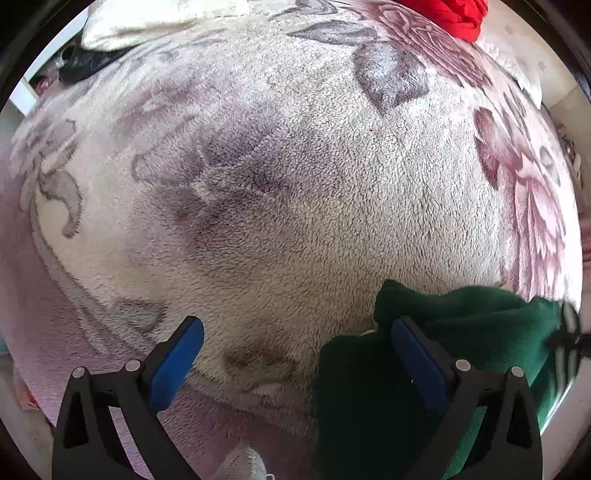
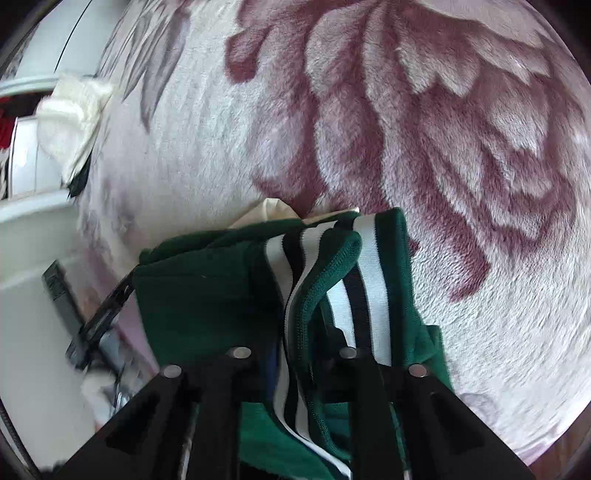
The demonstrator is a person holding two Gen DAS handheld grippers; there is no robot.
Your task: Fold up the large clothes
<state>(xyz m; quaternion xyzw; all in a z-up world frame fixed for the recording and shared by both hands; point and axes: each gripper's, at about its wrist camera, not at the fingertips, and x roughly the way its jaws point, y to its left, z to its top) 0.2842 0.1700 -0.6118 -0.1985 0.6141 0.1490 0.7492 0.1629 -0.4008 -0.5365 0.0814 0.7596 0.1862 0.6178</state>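
The right gripper point(image 2: 295, 354) is clamping the green jacket's point(image 2: 207, 295) striped hem point(image 2: 373, 295), stripes running away from it; the left gripper point(image 1: 295, 354) is hanging wide apart over the floral blanket point(image 1: 295, 184).

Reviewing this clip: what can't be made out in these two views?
- Right hand-held gripper fingertips: right wrist view, buried in the green striped garment.
- Garment's full shape: cut off by the bottom edge in both views.
- Dark object at the right rim: left wrist view, motion-blurred.
- Red cloth: cropped by the top edge.
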